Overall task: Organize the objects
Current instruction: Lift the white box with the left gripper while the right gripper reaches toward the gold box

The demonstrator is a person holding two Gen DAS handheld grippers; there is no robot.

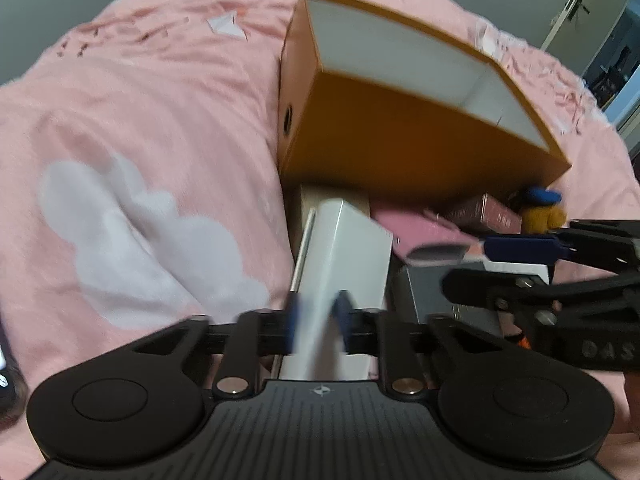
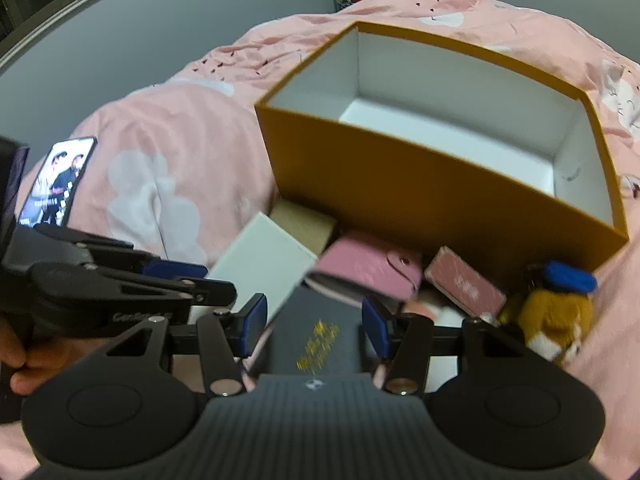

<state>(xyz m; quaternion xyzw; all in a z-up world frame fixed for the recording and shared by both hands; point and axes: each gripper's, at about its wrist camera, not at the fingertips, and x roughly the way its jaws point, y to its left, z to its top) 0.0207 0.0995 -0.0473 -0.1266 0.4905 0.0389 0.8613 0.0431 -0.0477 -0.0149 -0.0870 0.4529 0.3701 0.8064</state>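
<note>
An open orange box (image 1: pixel 400 128) (image 2: pixel 420 184) with a white, empty inside sits on the pink bed. In front of it lies a pile of objects. My left gripper (image 1: pixel 318 320) is shut on a white box (image 1: pixel 344 248), which also shows in the right wrist view (image 2: pixel 260 264). My right gripper (image 2: pixel 314 322) is open, its blue pads (image 2: pixel 252 320) on either side of a dark booklet with gold print (image 2: pixel 320 340), not pressing it. It appears from the side in the left wrist view (image 1: pixel 480 260).
The pile holds a pink wallet (image 2: pixel 368 268), a pink carton (image 2: pixel 464 288), a brown plush toy with a blue cap (image 2: pixel 552 312) (image 1: pixel 542 210) and a tan box (image 2: pixel 304 220). A phone (image 2: pixel 56 180) lies on the pink bedspread (image 1: pixel 140 120) at left.
</note>
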